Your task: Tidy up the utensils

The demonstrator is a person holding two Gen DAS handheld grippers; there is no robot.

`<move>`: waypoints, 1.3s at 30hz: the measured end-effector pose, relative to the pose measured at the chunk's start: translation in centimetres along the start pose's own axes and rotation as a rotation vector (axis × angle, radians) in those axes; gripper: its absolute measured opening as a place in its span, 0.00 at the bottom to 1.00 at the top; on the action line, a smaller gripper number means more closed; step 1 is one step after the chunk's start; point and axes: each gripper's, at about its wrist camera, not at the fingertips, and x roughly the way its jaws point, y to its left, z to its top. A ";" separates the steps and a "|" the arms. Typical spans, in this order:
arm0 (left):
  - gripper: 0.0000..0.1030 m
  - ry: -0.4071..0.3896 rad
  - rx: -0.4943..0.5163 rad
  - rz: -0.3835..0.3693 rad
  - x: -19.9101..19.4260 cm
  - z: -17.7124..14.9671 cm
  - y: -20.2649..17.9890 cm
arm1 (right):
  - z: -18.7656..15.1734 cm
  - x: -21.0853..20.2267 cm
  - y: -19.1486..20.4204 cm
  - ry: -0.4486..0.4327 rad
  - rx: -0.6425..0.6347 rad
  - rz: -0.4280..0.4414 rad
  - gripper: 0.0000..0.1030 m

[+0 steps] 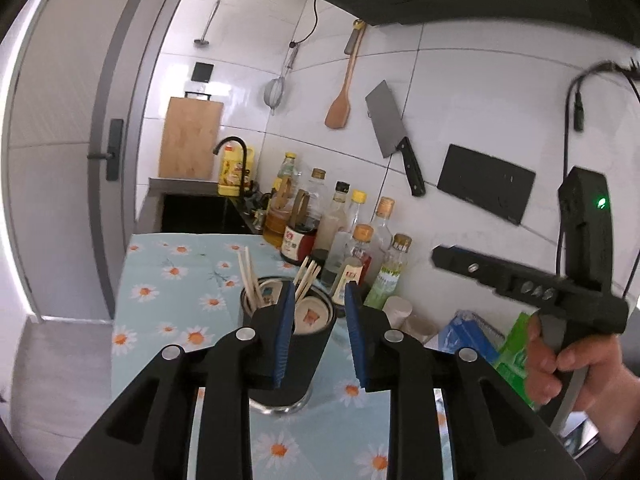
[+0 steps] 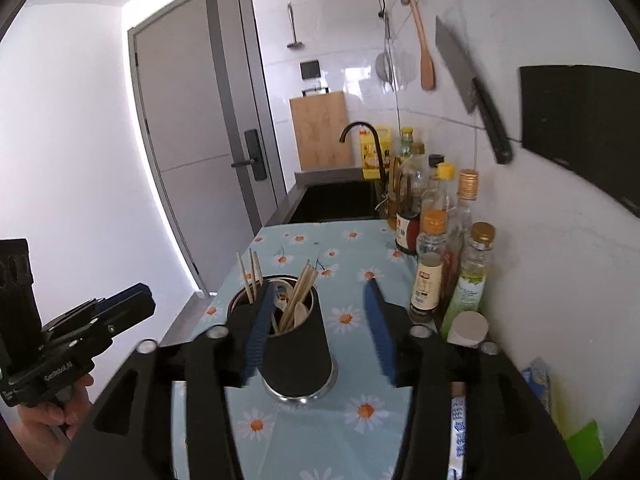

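Left gripper jaws apart, nothing clamped; right gripper jaws wider apart, also empty. Black utensil holder stands upright on daisy tablecloth, just ahead of both, between fingertips in each view. Chopsticks and pale spoon stand inside, handles up for easy picking. Sauce bottles right of right gripper, by wall. Judgement: utensils deposited, hands free.

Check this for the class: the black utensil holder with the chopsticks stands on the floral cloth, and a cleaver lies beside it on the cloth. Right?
One slip: the cleaver hangs on the tiled wall, not on the cloth, as the left wrist view shows. The holder with chopsticks does stand on the cloth.
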 end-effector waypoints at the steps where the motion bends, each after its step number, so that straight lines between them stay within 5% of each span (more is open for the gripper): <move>1: 0.24 0.007 -0.010 0.010 -0.6 -0.4 -0.2 | -0.4 -0.7 -0.2 0.002 0.007 0.020 0.59; 3: 0.30 0.015 -0.027 0.035 -1.6 -1.1 -0.5 | -1.1 -1.9 -0.1 0.001 -0.003 0.039 0.65; 5: 0.47 0.021 -0.051 0.056 -2.8 -2.0 -1.0 | -2.1 -3.1 0.2 -0.004 -0.028 0.044 0.73; 9: 0.51 0.051 -0.064 0.099 -4.1 -3.3 -2.2 | -3.8 -5.0 0.4 0.017 -0.062 0.093 0.79; 12: 0.72 0.057 -0.044 0.143 -5.1 -4.3 -3.4 | -4.8 -6.6 0.4 -0.009 -0.085 0.110 0.94; 16: 0.88 0.080 -0.025 0.172 -6.3 -5.9 -4.8 | -6.4 -8.0 0.0 0.010 -0.088 0.122 0.95; 39: 0.93 0.179 -0.035 0.241 -8.4 -12.3 -10.0 | -13.2 -11.5 -1.9 0.094 -0.068 0.066 0.95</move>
